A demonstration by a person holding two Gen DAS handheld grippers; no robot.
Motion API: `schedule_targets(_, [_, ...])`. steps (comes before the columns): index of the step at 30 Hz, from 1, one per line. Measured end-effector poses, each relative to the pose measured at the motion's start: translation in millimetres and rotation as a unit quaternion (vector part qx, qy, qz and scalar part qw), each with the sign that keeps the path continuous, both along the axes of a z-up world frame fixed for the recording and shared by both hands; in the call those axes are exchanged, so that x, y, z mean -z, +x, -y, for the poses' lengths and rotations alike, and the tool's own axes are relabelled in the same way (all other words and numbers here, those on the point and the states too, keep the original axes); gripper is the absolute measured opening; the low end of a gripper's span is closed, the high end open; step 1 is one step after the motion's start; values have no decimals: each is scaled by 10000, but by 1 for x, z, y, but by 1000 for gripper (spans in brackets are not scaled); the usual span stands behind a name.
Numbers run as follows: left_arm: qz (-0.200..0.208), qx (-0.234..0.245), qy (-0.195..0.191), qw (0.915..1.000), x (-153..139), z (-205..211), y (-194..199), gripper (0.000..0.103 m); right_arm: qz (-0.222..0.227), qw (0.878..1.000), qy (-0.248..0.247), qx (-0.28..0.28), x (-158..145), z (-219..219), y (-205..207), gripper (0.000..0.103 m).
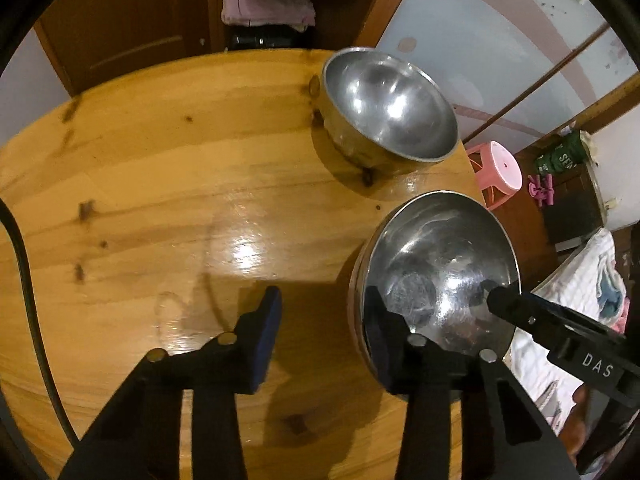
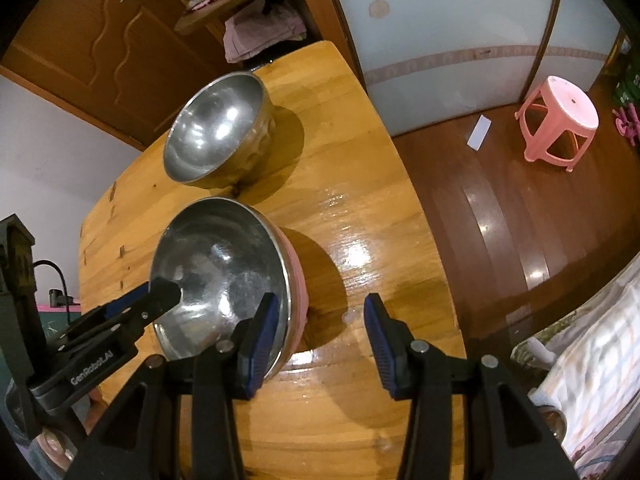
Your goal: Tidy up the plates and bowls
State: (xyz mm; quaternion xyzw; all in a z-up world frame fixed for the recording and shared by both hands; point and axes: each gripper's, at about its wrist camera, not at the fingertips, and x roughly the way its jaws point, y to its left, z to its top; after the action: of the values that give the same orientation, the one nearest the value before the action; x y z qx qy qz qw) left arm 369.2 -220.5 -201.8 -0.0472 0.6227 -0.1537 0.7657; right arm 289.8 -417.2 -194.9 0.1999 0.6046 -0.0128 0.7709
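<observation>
The left black two-finger gripper [image 1: 322, 332] is held with its blue-padded fingers [image 1: 266, 336] spread wide apart and nothing clamped between them. The right black two-finger gripper [image 2: 320, 332] is likewise held with its jaws parted, its blue ribbed pads [image 2: 380, 336] gripping nothing. In each wrist view the other gripper's dark fingertip is seen reaching in from the side.

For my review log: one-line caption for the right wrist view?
Right gripper open beside the near steel bowl, the far steel bowl behind on the wooden table.
</observation>
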Motion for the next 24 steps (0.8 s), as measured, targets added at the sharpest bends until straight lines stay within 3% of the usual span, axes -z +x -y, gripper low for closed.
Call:
schedule_targets(3, [-50, -25, -119, 9999, 5, 0, 1, 31, -20, 10000, 17, 10, 3, 0, 3, 40])
schedule_targets(5, [-81, 14, -251, 9997, 5, 1, 1, 23, -55, 10000, 34, -45, 4, -1, 5, 25])
schedule_targets(8, [-89, 141, -280, 9995, 4, 5, -1, 9, -90, 9996, 248, -73, 6, -4, 7, 12])
schedule_targets(16, [-7, 314, 8, 9995, -15, 6, -17, 6, -149, 9995, 231, -138, -2, -18, 0, 9])
schedule_targets(24, [-19, 447, 65, 9990, -65, -7, -52, 6, 51, 9993, 202, -325, -43, -36, -36, 9])
